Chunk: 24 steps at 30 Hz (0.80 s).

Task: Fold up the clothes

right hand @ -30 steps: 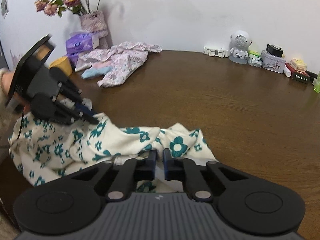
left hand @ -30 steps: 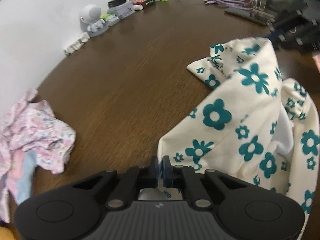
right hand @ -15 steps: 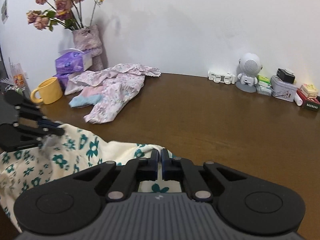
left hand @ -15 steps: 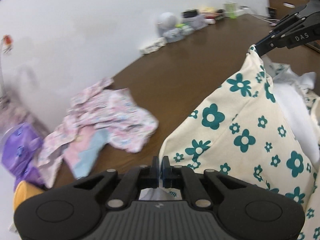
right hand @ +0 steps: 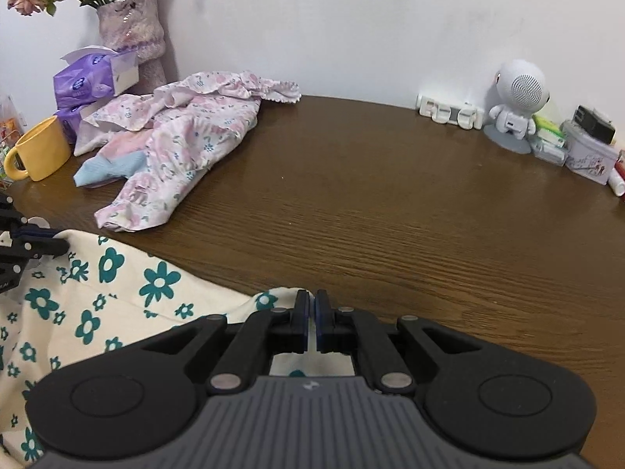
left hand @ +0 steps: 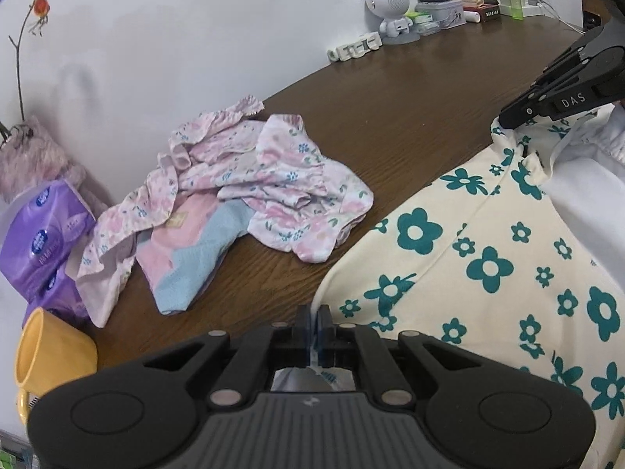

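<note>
The left gripper (left hand: 312, 314) is clamped on one edge of the cream garment with teal flowers (left hand: 488, 265). The right gripper (right hand: 311, 305) pinches another edge, so the cloth spans between them, apparently lifted above the table (right hand: 371, 203). Ahead and left of both grippers lies a crumpled pink floral garment (left hand: 250, 179).

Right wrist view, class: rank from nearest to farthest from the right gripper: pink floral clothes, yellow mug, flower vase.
From the right gripper:
1. pink floral clothes, ahead left, mid-table.
2. yellow mug, far left edge.
3. flower vase, left, against the wall.
</note>
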Available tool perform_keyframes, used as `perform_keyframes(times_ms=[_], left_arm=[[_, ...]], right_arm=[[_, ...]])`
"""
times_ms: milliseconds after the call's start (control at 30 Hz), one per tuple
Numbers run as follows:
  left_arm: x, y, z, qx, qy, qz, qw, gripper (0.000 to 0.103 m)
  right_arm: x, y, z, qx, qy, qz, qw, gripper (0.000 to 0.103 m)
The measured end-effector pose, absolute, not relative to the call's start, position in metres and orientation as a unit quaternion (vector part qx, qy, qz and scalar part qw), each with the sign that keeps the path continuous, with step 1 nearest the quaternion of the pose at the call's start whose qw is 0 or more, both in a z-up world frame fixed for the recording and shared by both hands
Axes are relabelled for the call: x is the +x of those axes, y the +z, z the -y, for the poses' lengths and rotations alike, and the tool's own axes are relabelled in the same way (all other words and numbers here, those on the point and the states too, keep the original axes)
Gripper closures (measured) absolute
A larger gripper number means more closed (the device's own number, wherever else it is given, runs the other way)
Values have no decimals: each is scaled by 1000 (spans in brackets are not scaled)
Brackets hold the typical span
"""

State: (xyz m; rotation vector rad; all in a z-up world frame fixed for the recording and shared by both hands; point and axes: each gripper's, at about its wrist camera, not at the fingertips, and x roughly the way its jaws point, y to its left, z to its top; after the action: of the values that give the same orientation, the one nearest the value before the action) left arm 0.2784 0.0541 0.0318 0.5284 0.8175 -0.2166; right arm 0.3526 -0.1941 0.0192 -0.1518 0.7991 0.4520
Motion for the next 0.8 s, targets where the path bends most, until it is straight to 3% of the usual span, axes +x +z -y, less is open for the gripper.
perform_keyframes(times_ms=[200, 267, 300, 333, 367, 400, 567, 800], left_arm=[[283, 31, -57, 235, -104, -400, 880, 99], [283, 36, -62, 210, -110, -403, 884, 88], [283, 39, -65, 192, -114, -404, 887, 84], [281, 45, -70, 168, -115, -403, 892, 67], [279, 50, -75, 145, -116, -402, 897, 58], [274, 56, -81, 122, -115, -396, 903, 43], [232, 85, -98, 79, -106, -358, 924, 28], [137, 96, -95, 122, -109, -311, 936, 22]], right_arm=[[357, 19, 193, -74, 221, -393, 890, 99], [357, 26, 201, -45, 221, -397, 889, 93], [357, 30, 205, -27, 222, -399, 889, 84], [355, 36, 211, -9, 221, -399, 890, 75], [351, 42, 218, 8, 221, -395, 892, 52], [344, 49, 225, 19, 221, -389, 894, 42], [297, 76, 257, 41, 224, -362, 904, 36], [219, 76, 280, 49, 240, -354, 902, 36]])
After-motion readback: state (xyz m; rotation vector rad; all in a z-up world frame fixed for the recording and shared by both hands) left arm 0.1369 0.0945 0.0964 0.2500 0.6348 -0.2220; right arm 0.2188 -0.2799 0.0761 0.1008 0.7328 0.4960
